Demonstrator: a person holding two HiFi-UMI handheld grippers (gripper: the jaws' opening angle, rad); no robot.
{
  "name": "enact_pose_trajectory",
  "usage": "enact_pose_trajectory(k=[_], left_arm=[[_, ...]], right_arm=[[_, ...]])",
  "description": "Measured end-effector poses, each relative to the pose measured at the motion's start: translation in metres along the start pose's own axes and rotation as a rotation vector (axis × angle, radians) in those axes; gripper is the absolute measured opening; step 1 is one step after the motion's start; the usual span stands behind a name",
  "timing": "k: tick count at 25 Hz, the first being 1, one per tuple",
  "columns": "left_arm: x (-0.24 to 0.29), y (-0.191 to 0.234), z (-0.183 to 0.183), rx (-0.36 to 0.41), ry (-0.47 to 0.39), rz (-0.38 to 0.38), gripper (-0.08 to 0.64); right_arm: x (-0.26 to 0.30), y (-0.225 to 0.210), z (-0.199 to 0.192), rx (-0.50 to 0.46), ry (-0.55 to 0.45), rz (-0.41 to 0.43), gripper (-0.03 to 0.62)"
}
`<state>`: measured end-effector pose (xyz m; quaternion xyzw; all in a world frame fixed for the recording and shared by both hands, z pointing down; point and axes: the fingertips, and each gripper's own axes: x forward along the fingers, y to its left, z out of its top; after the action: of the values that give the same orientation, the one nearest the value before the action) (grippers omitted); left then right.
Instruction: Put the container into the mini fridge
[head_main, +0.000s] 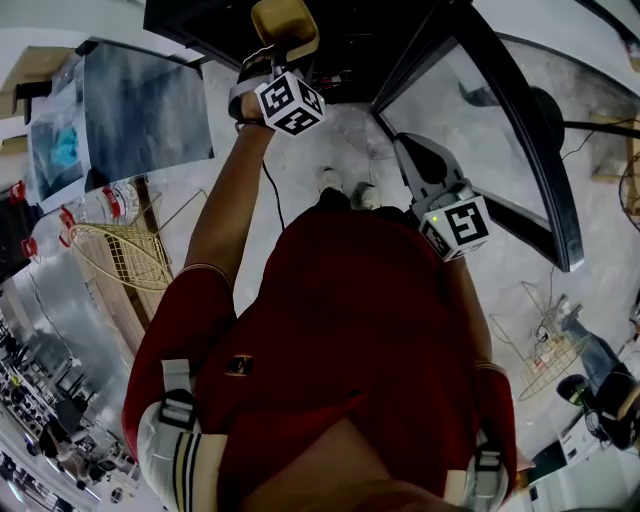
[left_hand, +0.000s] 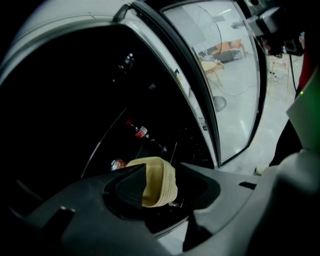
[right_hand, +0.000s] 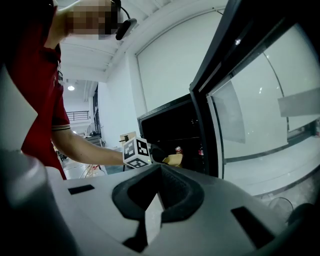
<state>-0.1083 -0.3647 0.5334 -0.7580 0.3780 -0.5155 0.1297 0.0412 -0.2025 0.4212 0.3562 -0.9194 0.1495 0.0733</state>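
Between left tongs (left_hand: 162, 169) | container (left_hand: 157, 186) | long axis seemingly upright

Bright room, dim where the work is: in the left gripper view the fridge (left_hand: 100, 100) interior is near black, only a bottle (left_hand: 141, 132) label catching light; the door (left_hand: 225, 75) glass mirrors the pale room with soft glare; the head view is darker overall, its floor (head_main: 340, 140) grey and evenly lit, shadows faint; the right gripper view is brightest, the wall (right_hand: 165, 65) washed out, a lamp (right_hand: 71, 88) glowing; all three bend straight edges, most at the rims; whatever sits nearest the lens is soft.
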Motion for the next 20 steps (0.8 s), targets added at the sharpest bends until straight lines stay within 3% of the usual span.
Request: enact_pose_trajectory(k=[8,20], left_arm=[[-0.054,0.000,0.026,-0.177,-0.152,0.025,0.166],[-0.168,-0.021,0.083,-0.520,-0.521,-0.018,0.139]], right_arm=[[0.000,0.017,0.005,-0.013,-0.029,0.048,0.000],[-0.003,0.040,0.014,-0.021,-0.080,0.089,0.000]])
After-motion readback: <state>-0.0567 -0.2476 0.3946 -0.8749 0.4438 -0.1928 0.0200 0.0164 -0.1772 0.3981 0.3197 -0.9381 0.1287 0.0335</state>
